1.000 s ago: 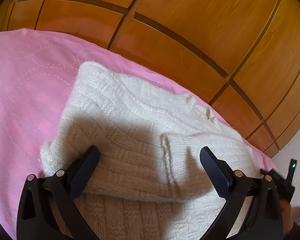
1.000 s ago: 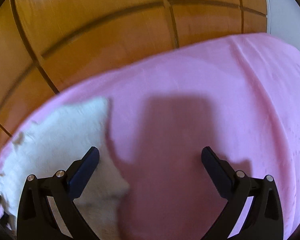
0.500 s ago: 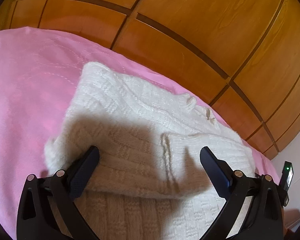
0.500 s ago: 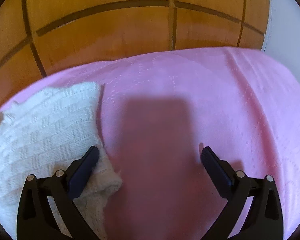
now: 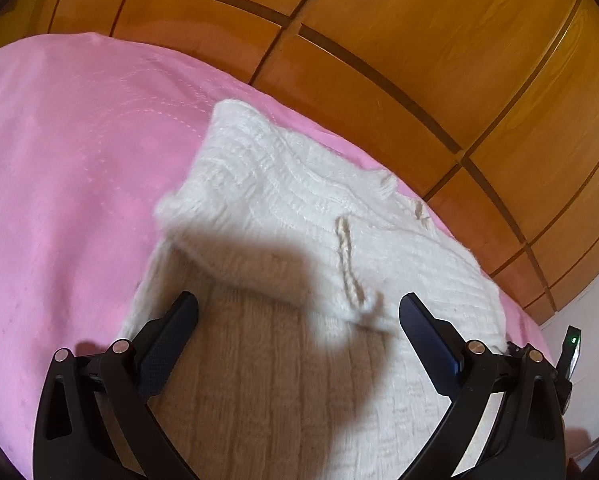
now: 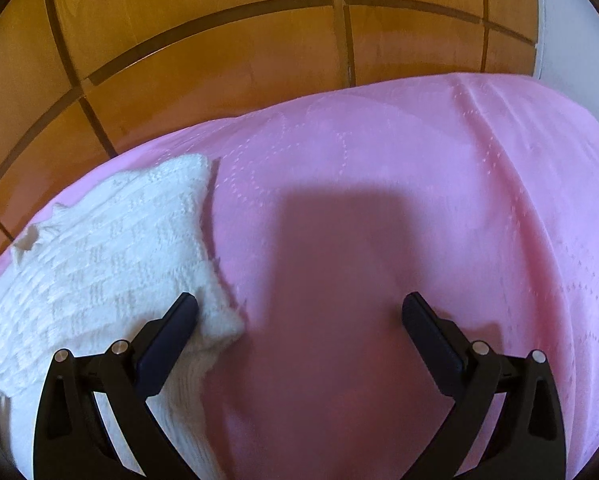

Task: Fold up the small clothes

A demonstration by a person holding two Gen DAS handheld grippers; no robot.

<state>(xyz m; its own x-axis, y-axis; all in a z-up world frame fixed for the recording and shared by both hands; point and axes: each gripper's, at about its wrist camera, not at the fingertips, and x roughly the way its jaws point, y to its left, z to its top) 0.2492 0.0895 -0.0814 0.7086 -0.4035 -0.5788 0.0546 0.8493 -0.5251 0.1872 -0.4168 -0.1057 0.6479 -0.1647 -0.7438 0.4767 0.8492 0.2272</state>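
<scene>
A pink bedspread [image 5: 71, 184] covers a bed, with orange-brown wooden wardrobe panels [image 5: 419, 48] behind it. On the bedspread lies a cream knitted garment [image 5: 283, 208], folded over on itself so that an upper layer lies across a lower one. In the left wrist view it fills the middle of the scene, stretching from about 11 o'clock down to 5 o'clock. A ribbed cuff edge [image 5: 349, 260] runs across the top layer near the centre.

The left hand-held gripper [image 5: 297, 332] hovers over the near part of the garment with its two dark fingers spread wide, holding nothing. Its shadow darkens the knit between them. At 4 o'clock, a small device with a green light [image 5: 573, 344] shows.

In the right wrist view the garment [image 6: 99, 256] lies at 9 o'clock, with bare bedspread [image 6: 419, 200] elsewhere. The right hand-held gripper [image 6: 299, 332] is likewise wide open and empty. Its left finger [image 6: 171, 332] sits at the garment's folded corner; whether it touches cannot be told. Its right finger [image 6: 431, 336] is above bare bedspread.
</scene>
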